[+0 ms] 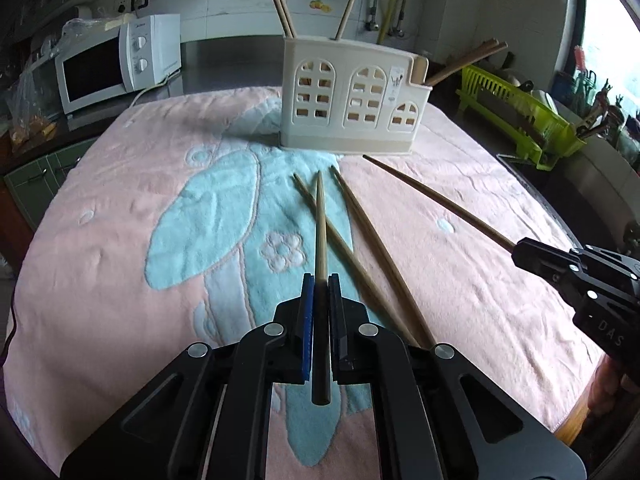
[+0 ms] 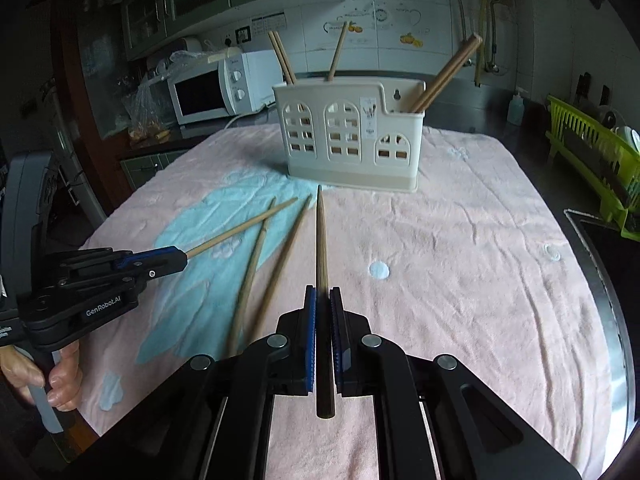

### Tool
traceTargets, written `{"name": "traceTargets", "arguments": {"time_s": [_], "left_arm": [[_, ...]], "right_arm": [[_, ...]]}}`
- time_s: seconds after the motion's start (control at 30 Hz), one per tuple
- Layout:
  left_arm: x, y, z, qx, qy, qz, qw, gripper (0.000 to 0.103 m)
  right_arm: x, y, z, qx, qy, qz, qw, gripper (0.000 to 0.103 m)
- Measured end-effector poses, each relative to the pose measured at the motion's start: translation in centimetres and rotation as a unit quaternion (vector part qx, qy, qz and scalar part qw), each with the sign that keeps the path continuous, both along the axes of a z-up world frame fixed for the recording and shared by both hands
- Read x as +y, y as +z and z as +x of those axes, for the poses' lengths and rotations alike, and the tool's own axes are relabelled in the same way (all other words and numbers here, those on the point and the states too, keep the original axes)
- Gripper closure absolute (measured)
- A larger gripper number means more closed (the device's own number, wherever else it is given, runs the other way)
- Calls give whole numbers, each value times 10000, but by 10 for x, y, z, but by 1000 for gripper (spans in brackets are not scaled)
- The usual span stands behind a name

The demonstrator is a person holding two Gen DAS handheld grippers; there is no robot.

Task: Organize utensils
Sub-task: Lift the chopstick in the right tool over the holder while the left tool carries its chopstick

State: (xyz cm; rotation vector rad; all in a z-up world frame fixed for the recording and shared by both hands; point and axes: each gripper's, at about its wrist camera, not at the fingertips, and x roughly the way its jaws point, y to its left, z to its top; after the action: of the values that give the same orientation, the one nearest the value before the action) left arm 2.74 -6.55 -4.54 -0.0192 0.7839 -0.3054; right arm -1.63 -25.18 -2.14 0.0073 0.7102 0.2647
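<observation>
My left gripper is clamped on a pale chopstick that runs straight forward from between the pads, tip aimed at the cream utensil holder; my right gripper is clamped the same way on a darker chopstick, its tip ending just short of the holder's base; both sticks look clear of the pink towel, though I cannot be sure at the tips. Two loose chopsticks lie on the towel between my grippers, crossing near their far ends; they sit just beside the left-held stick. The holder stands upright near the towel's far edge, with chopsticks already leaning in its left, middle and right compartments; open towel lies between my tips and it. A white microwave stands behind on the left; a green dish rack lines the right edge, well apart from my right gripper.
</observation>
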Motion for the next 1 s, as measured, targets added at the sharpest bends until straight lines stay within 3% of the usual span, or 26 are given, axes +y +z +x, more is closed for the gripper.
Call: {"name": "traceTargets", "arguments": {"time_s": [0.23,0.5,0.73,1.0], "left_arm": [[11,28,4,-520,21,-258,9983,98],[14,49,18,-644,-71,-273,9975,98],[17,86,42,-761,-211,-352,9963,98],[12,142,62,-1281,-312,-279,9909,98]], "right_arm": [[5,38,1,-468,74,96,9988,96],[7,56,17,-564,168,294,9978,97],[-8,105,40,-747,246,125,9968,97],[-43,167,60,-862,218,-58,9960,97]]}}
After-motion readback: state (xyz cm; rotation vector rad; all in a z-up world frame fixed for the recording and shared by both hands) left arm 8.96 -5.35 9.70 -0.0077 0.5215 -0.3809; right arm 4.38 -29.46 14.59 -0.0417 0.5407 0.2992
